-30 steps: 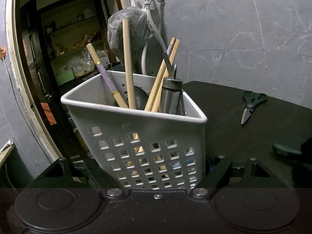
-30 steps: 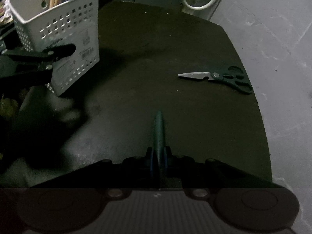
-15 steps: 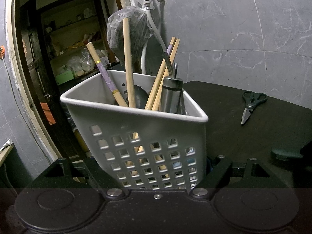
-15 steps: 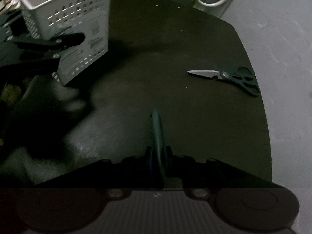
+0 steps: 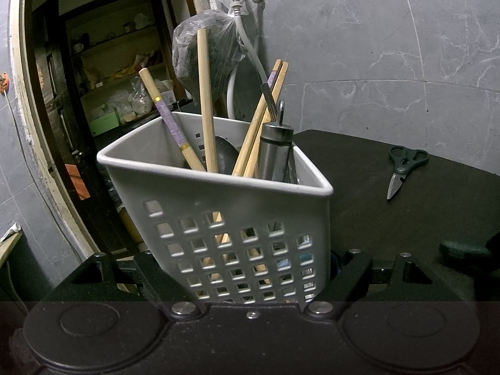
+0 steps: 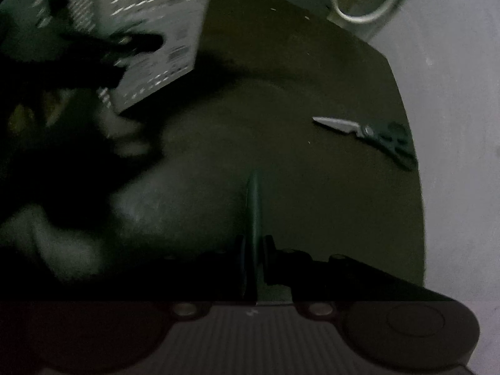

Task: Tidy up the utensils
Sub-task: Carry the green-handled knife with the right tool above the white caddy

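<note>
Left hand-held gripper (image 5: 253,281) clamps the basket (image 5: 237,218); right hand-held gripper (image 6: 253,250) pinches a green handle (image 6: 254,206). Steady the basket, lower the handle in vertically.

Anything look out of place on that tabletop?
Yes: the scissors lie loose on the dark table, apart from the basket that holds the other utensils. The basket also looks tilted, clamped by the left gripper.

White basket (image 5: 237,218) – square-holed grid; dark-green scissors (image 5: 403,164); black table (image 5: 390,218); grey marble-veined wall (image 5: 375,47).
</note>
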A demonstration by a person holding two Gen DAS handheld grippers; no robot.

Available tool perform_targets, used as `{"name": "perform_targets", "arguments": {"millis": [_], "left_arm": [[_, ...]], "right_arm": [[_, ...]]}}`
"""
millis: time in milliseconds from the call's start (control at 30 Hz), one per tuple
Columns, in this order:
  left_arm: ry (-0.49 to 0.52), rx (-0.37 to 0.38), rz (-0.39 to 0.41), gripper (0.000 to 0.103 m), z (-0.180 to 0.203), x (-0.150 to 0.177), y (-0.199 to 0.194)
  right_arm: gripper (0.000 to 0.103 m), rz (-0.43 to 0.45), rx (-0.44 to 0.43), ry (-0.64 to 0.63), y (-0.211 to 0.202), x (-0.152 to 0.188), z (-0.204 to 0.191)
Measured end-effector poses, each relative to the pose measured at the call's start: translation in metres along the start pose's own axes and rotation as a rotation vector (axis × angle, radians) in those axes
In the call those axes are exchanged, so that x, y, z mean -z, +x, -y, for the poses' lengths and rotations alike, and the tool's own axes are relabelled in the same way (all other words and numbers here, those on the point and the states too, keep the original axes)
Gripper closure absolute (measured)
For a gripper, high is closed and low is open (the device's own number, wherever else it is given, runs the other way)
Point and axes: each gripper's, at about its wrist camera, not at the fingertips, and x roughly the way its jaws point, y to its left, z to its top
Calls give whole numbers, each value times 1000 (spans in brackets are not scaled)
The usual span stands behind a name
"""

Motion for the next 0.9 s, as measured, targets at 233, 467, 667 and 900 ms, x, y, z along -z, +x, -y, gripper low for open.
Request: {"name": "perform_targets", "arguments": {"millis": [233, 467, 667, 900], "left_arm": [[1, 0, 0, 20, 0, 0, 0], [3, -1, 0, 20, 0, 0, 1], [5, -1, 1, 20, -1, 1, 1], [2, -2, 1, 20, -2, 1, 1]], "right_arm": [[90, -28, -165, 256, 10, 3, 55], [88, -32, -197, 249, 17, 2, 61], [91, 33, -212, 286, 3, -2, 76], [91, 226, -198, 345, -45, -11, 94]]}}
